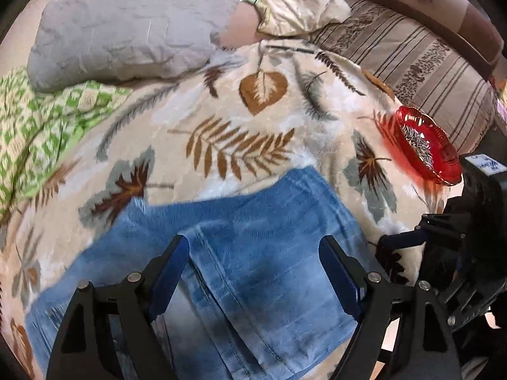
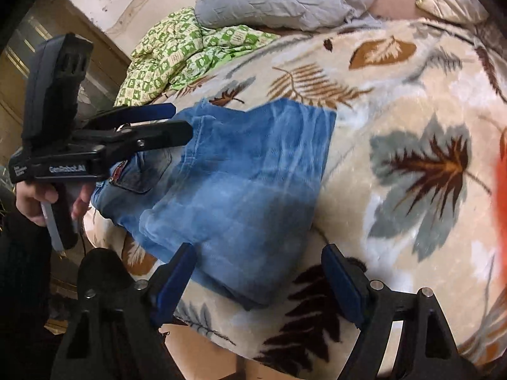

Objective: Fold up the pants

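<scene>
Two tools over folded jeans (image 2: 240,186) on leaf-print blanket (image 2: 396,101): left tool (image 1: 253,272) spread apart, empty; right tool (image 2: 259,278) likewise, empty.

Bed w/ leaf-print blanket (image 1: 259,145), grey pillow (image 1: 126,28), striped cushion (image 1: 412,60).

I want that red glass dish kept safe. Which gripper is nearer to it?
Right. The right gripper hangs just below the red glass dish; the left gripper is farther away, over the jeans.
</scene>
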The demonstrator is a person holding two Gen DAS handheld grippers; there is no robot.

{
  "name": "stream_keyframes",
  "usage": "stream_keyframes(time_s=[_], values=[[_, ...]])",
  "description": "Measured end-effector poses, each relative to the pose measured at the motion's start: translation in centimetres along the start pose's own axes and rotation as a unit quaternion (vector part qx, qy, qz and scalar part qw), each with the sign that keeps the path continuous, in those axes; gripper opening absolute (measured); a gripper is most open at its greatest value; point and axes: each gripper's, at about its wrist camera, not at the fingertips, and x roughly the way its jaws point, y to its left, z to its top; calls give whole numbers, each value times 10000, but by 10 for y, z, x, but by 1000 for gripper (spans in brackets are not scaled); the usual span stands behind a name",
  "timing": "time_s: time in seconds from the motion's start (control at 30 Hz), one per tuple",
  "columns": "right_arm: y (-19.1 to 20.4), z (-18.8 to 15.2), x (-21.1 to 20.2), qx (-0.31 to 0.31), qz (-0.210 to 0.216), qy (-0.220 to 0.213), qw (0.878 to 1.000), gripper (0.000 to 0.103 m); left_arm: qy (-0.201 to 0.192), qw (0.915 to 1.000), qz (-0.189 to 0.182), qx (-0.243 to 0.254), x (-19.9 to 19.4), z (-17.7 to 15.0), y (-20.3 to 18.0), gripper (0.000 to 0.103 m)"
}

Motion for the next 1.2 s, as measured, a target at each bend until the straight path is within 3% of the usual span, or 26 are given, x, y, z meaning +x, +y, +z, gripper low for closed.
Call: stream_keyframes(time_s=[0.23, 0.43, 0.6, 0.8, 0.97, 1.1, 1.2], values=[[-12, 23, 4, 204, 165, -133, 9996, 80, 123, 9990, -157, -409, -20, -64, 9, 84], [-14, 41, 22, 238, 196, -33, 9995, 74, 95, 9963, -328, -789, -33, -99, -1, 84], [-17, 47, 32, 275, 275, 57, 9992, 73, 89, 9905, -484, -1281, -37, -117, -8, 84], [-18, 50, 41, 253, 238, 132, 9993, 73, 176, 9802, -405, -1933, -35, -143, -8, 84], [-19, 48, 43, 262, 274, 135, 9992, 73, 183, 9610, -374, -2734, -28, -160, 5, 84], [-17, 48, 42, 254, 275, 132, 9992, 73, -111, 9211, -759, -3816, -18, -164, 34, 84], [-17, 48, 41, 234, 284, 137, 9992, 73, -439, 9015, -1019, -4183, -20, -158, 42, 84]])
